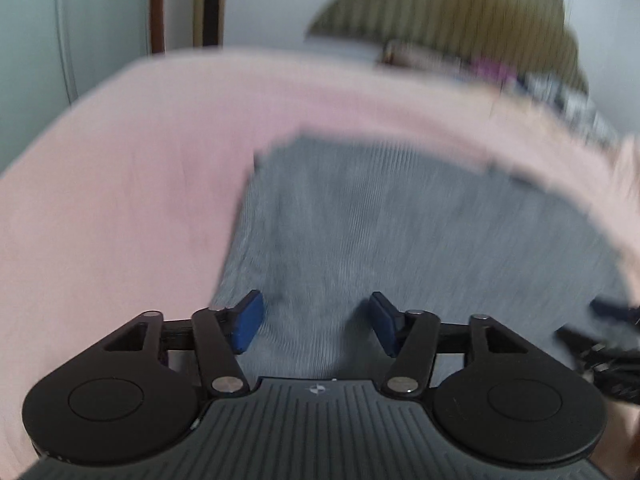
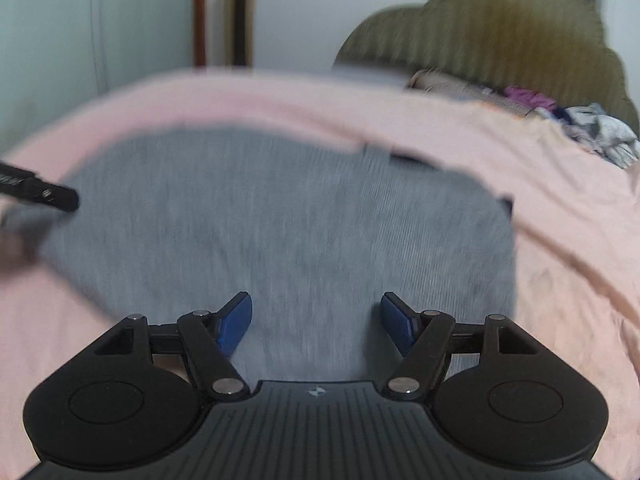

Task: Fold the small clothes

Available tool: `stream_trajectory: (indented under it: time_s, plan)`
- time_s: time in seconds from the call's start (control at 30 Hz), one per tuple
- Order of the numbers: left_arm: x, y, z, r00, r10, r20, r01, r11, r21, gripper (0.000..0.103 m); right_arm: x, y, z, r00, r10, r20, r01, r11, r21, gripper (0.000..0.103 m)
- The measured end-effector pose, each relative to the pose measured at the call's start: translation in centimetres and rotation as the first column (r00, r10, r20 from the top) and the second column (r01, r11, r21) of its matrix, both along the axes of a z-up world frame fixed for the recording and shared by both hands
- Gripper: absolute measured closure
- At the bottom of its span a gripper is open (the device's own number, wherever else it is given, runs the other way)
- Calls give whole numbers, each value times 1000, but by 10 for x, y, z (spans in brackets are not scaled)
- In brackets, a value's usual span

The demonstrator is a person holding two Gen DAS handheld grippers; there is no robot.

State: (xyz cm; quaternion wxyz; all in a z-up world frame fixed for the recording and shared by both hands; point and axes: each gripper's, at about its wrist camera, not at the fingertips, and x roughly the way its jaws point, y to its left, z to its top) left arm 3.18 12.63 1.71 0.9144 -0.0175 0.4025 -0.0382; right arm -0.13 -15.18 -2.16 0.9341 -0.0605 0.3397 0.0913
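Both views are blurred. A grey garment lies flat on the pink sheet of a bed. The left claw and right claw are each spread wide above its near edge, pinching nothing. A pile of clothes sits at 2 o'clock.

text: none legible | only a small emblem on each tool body, unreadable
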Motion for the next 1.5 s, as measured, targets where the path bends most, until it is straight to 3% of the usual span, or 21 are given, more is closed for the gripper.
stream_trajectory:
  time_s: [0.07, 0.17, 0.27, 0.4, 0.53, 0.67, 0.8, 1.27, 1.5]
  plan:
    - [-16, -6, -5, 998, -26, 64, 21, 997, 78, 44, -10, -6, 1, 999, 31, 11, -31, 999, -11, 31]
    - [-28, -13, -3, 996, -42, 76, 32, 991, 129, 44, -12, -19, 11, 999, -23, 25, 22, 999, 38, 30]
    - [-27, -12, 0, 998, -24, 65, 16, 993, 118, 44, -10, -20, 19, 995, -73, 75, 66, 994, 85, 30]
    - [-26, -11, 4, 998, -9, 58, 3, 994, 111, 42, -1, -22, 16, 992, -106, 65, 96, 986, 136, 25]
    - [-24, -17, 2, 998, -2, 63, -6, 992, 123, 37, 3, -21, 3, 990, -140, 27, 136, 983, 127, 24]
    - [-23, -20, 1, 998, -1, 61, -6, 992, 128, 30, -1, -14, -4, 992, -119, 36, 116, 989, 91, 11]
    - [-22, -22, 2, 998, 6, 58, -13, 992, 122, 26, -3, -11, -7, 992, -118, 43, 115, 991, 74, 6]
    - [-21, -26, -1, 998, 24, 65, -33, 989, 147, 7, -6, -12, -10, 991, -124, 43, 120, 989, 90, 0]
    - [-23, -30, -5, 997, 32, 71, -44, 986, 162, 2, -7, -11, -12, 990, -130, 46, 125, 988, 91, 0]
